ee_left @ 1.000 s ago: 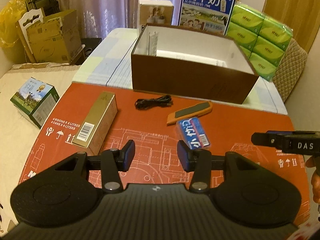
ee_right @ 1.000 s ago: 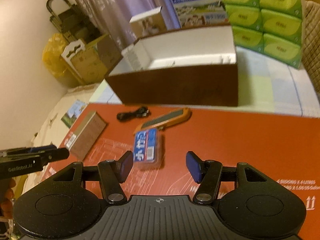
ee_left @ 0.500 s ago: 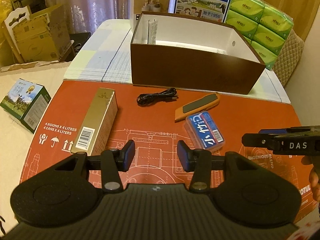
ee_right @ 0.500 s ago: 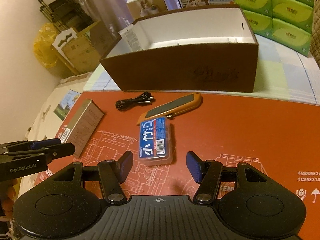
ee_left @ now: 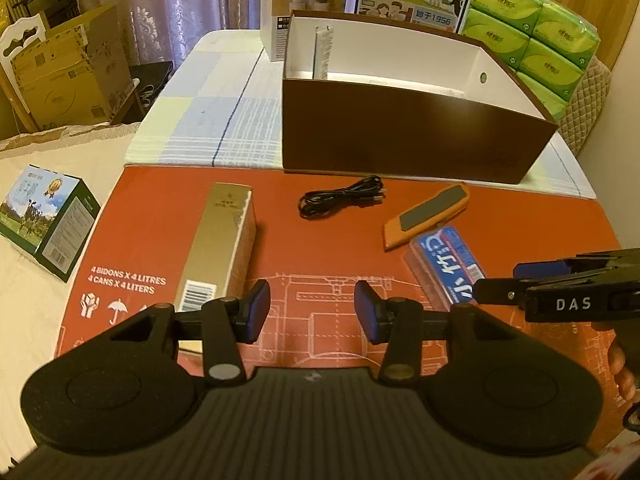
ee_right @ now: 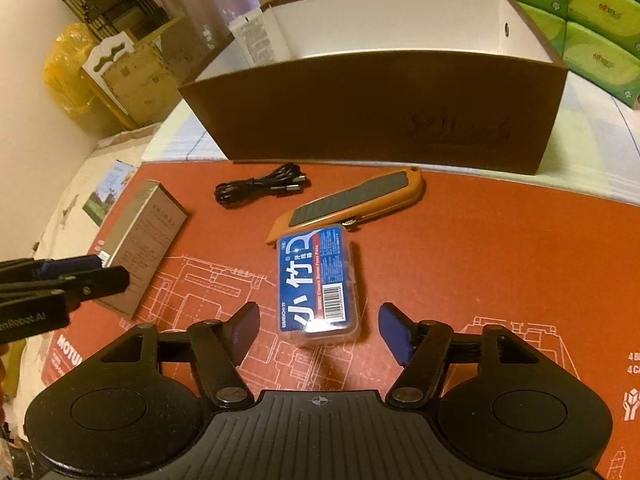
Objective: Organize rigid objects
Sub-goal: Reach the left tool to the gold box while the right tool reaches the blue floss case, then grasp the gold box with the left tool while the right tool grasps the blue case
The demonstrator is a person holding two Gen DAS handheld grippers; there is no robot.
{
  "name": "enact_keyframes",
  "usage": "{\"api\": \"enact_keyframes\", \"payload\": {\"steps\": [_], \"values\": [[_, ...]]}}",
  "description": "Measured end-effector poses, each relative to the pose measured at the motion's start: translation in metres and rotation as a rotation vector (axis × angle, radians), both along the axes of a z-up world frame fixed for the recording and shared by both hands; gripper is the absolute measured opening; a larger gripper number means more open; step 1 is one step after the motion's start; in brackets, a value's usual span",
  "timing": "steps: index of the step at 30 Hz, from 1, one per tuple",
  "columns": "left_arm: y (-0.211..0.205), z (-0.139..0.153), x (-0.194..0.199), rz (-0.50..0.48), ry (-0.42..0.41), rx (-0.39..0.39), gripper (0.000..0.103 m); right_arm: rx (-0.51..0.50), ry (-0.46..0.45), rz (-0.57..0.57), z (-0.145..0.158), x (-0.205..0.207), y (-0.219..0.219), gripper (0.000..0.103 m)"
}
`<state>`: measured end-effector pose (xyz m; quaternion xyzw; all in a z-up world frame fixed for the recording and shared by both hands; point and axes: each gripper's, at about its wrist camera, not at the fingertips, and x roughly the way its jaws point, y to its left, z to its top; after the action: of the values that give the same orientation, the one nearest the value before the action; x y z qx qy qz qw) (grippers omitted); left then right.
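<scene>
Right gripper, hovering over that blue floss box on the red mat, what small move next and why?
Probably ease the right gripper forward and down until its open fingers straddle the floss box, then close. The box lies flat just ahead of the gap, nothing is held, and the brown box behind stands open.

Both wrist cameras look forward and down over the red cardboard sheet (ee_left: 152, 204) toward the brown box (ee_left: 404, 136). The left view sits farther back from the box and left of centre. The right view is nearer and lower, facing the box's front wall (ee_right: 360, 108). Both share the box and the sheet before it.
</scene>
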<state>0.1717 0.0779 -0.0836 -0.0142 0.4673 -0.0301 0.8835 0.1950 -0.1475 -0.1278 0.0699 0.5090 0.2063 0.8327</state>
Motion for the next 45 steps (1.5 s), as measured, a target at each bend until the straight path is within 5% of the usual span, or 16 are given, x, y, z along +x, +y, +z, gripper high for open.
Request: {"api": "enact_keyframes", "payload": {"steps": [18, 39, 45], "values": [[0.038, -0.002, 0.025, 0.026, 0.008, 0.082, 0.046, -0.088, 0.012, 0.005, -0.032, 0.03, 0.036, 0.064], [0.062, -0.042, 0.057, -0.041, 0.156, 0.08, 0.059, -0.173, 0.007, -0.032, -0.04, 0.037, 0.054, 0.064], [0.066, -0.052, 0.062, -0.059, 0.184, 0.067, 0.032, -0.176, -0.005, -0.058, -0.036, 0.032, 0.053, 0.064]]}}
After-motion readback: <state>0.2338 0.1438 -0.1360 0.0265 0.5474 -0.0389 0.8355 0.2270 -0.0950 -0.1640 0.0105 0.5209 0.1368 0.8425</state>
